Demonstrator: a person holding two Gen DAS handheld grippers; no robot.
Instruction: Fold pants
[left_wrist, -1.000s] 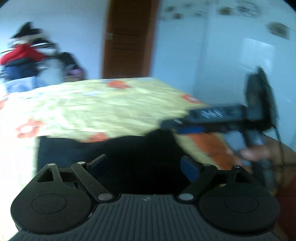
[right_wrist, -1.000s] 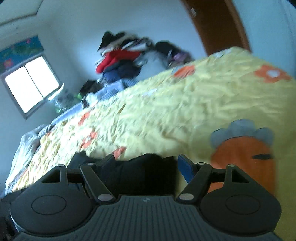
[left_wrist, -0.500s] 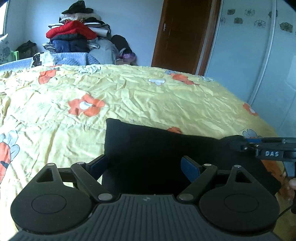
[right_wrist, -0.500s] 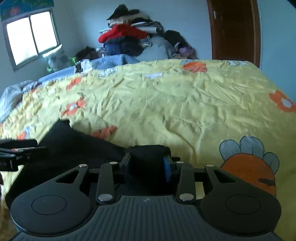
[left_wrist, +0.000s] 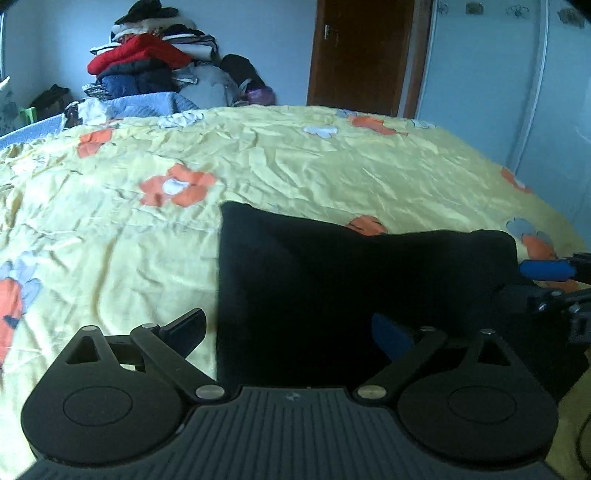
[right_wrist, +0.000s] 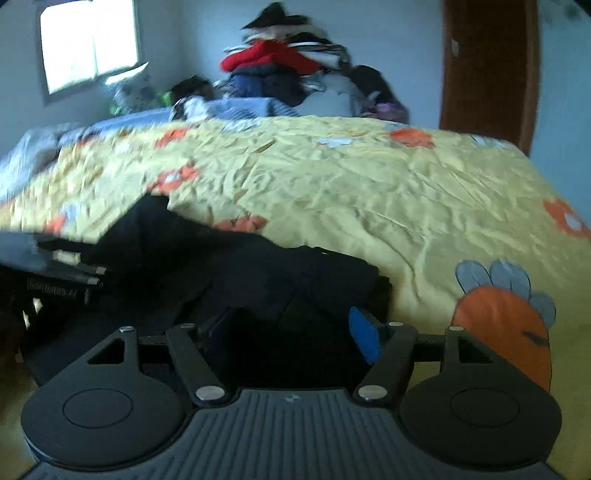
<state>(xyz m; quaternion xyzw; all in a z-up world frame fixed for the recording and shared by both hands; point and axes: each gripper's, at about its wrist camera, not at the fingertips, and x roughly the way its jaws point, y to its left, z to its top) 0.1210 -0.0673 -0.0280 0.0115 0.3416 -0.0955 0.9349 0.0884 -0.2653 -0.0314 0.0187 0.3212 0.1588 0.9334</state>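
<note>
Both grippers' jaws just opened wide – left gripper (left_wrist: 291, 328) & right gripper (right_wrist: 291, 328) straddle folded pants (left_wrist: 351, 280) on bed (left_wrist: 295, 166), prob. releasing.

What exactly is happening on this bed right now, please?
A person is folding black pants on a yellow flowered bedspread with two handheld grippers. The left gripper stands wide open over one end. The right gripper has just been opening around the other end, no longer pinching it.
</note>
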